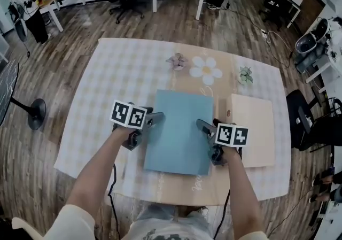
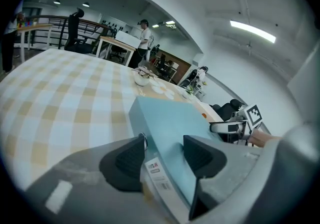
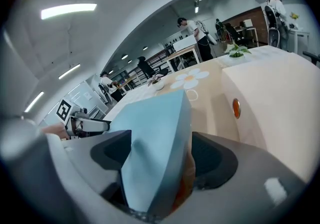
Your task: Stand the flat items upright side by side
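A blue box (image 1: 180,129) lies flat in the middle of the table (image 1: 128,68), on a checked cloth (image 1: 88,126). The left gripper (image 1: 155,120) is at the left side of the blue box and the right gripper (image 1: 202,125) is at its right side. Both tilt down and point in at the blue box. The left gripper's jaws are wide apart, and the left edge of the blue box sits in the gap between them. One jaw is over the blue top and the other is next to the pale side, where there is a small label (image 2: 156,174). The pads do not squeeze the blue box, so this gripper is loose and holds nothing. The right gripper is the same: its jaws are spread wide, the right edge of the blue box fills much of the gap, and a little space shows beside one pad, so it is not gripping either. A cream box (image 1: 252,129) also lies flat, just to the right of the blue box, with a thin strip of table between them. Past the far edge of the blue box there is a white flower shape (image 1: 206,69). A small green plant (image 1: 245,75) is farther right of it. Both boxes are lying down, and none stands up
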